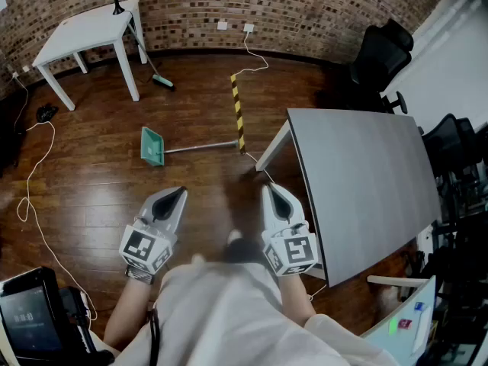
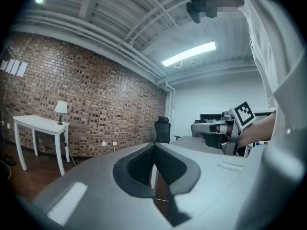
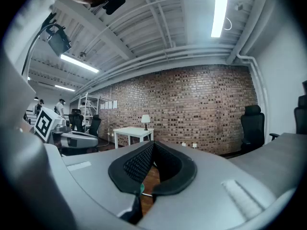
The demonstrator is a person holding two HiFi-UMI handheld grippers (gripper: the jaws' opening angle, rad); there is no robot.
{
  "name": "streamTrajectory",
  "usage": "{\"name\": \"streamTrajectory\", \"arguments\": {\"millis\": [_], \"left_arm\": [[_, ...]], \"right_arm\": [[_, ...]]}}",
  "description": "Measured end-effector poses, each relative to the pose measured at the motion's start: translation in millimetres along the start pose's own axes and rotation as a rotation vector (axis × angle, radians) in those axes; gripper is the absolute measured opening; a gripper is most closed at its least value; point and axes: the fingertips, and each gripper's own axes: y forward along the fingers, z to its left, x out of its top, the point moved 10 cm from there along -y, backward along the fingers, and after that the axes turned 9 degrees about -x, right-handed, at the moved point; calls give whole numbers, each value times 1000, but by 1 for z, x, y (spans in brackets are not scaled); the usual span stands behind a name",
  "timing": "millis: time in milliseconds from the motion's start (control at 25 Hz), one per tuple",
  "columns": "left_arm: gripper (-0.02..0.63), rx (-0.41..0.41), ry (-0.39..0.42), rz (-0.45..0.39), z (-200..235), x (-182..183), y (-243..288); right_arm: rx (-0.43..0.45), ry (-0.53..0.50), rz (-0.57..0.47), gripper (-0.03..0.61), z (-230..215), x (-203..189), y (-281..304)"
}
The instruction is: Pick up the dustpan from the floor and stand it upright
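The green dustpan (image 1: 152, 145) lies flat on the wooden floor, its long metal handle (image 1: 200, 149) stretching right toward the striped tape. My left gripper (image 1: 180, 194) hovers nearer to me than the pan, shut with nothing in it; in the left gripper view its jaws (image 2: 154, 146) meet at the tips. My right gripper (image 1: 268, 188) is held beside it, also shut and empty. In the right gripper view (image 3: 153, 143) a sliver of the green dustpan (image 3: 141, 188) shows through the gap below the closed tips. Neither gripper touches the pan.
A grey table (image 1: 366, 189) stands close on the right, its corner near my right gripper. A white table (image 1: 91, 25) with a lamp and a leaning broom (image 1: 156, 78) are far left. Yellow-black tape (image 1: 238, 113), floor cables (image 1: 34, 174) and office chairs (image 1: 385, 48) surround.
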Motion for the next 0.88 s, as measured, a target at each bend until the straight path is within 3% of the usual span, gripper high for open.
{"name": "streamTrajectory", "arguments": {"millis": [240,440,720,880], "left_arm": [[0,82,-34,3,33,-4,23],[0,131,0,13,80,1,81],[0,219,46,-19,153,55,190],[0,243,64,-23,173,75,240]], "right_arm": [[35,33,-5,14,-21,-5,49],[82,34,-38,14,-58,-5,127],[153,54,-60,14,-134,30,246],[194,78,-55,14,-181,40,300]]}}
